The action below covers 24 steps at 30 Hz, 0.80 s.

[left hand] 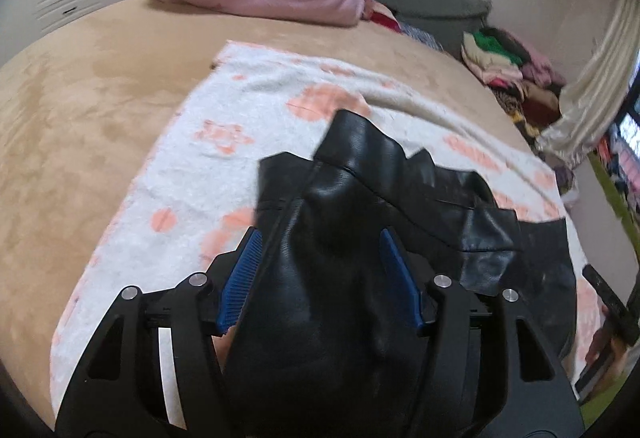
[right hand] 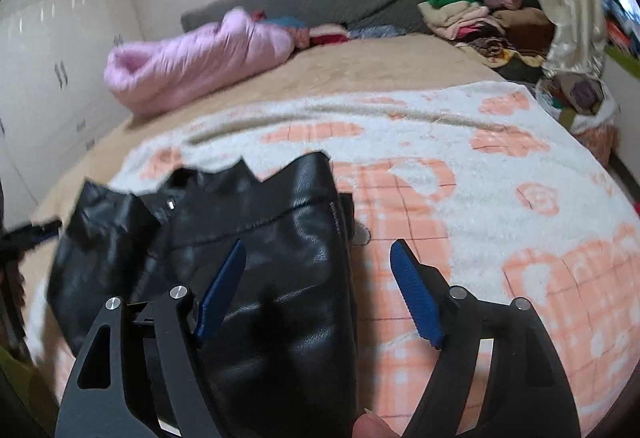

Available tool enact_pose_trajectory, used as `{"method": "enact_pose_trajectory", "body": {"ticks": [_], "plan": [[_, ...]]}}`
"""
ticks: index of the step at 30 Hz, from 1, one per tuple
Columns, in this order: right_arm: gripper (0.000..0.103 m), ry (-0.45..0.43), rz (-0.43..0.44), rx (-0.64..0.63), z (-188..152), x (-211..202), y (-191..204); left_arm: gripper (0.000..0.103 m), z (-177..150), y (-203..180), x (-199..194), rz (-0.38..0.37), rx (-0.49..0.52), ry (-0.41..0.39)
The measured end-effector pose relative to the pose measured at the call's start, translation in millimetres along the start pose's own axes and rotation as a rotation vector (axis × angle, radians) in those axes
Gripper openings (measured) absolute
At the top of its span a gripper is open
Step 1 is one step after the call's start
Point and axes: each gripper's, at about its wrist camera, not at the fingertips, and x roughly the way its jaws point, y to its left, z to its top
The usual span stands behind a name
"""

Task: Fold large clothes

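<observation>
One black leather garment [left hand: 340, 238] lies on one patterned blanket [left hand: 208, 157]. The left gripper [left hand: 320, 238] has its jaws spread around a bunched fold, while the right gripper [right hand: 318, 250] has its jaws spread with nothing pinched. The garment's lower part is cut off.

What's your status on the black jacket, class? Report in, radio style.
Left gripper open, straddling bunched black leather jacket. Right gripper open, jacket under left finger. Jacket crumpled on white-and-orange blanket, not folded. Nothing obstructing.

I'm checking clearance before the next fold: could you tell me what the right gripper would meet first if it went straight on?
Probably the white and peach blanket: the right gripper stands open, with the black leather garment under its left finger only. Depth is unclear.
</observation>
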Motion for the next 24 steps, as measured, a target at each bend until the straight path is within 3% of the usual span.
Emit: {"method": "enact_pose_trajectory", "body": {"ticks": [5, 8, 9, 15, 19, 24], "plan": [[0.073, 0.081, -0.003, -0.07, 7.4, 30.8, 12.7, 0.058, 11.0, -18.2, 28.2, 0.049, 0.107, 0.041], [0.067, 0.092, -0.001, -0.098, 4.7, 38.1, 21.2, 0.058, 16.4, -25.8, 44.3, 0.082, 0.158, 0.048], [0.062, 0.093, -0.017, -0.118, 2.6, 40.1, 24.5, 0.048, 16.3, -28.1, 49.2, 0.11, 0.182, 0.045], [0.024, 0.062, -0.092, -0.135, 2.4, 44.3, 26.6, 0.019, 10.0, -30.8, 44.2, 0.162, 0.232, -0.008], [0.011, 0.02, -0.078, -0.068, 7.8, 32.2, 14.9, 0.011, 17.2, -26.1, 23.9, 0.128, 0.199, -0.062], [0.007, -0.085, 0.028, 0.039, 27.0, 4.0, 4.1, 0.01, 36.6, -16.7, 2.7, 0.0, 0.106, -0.111]]}}
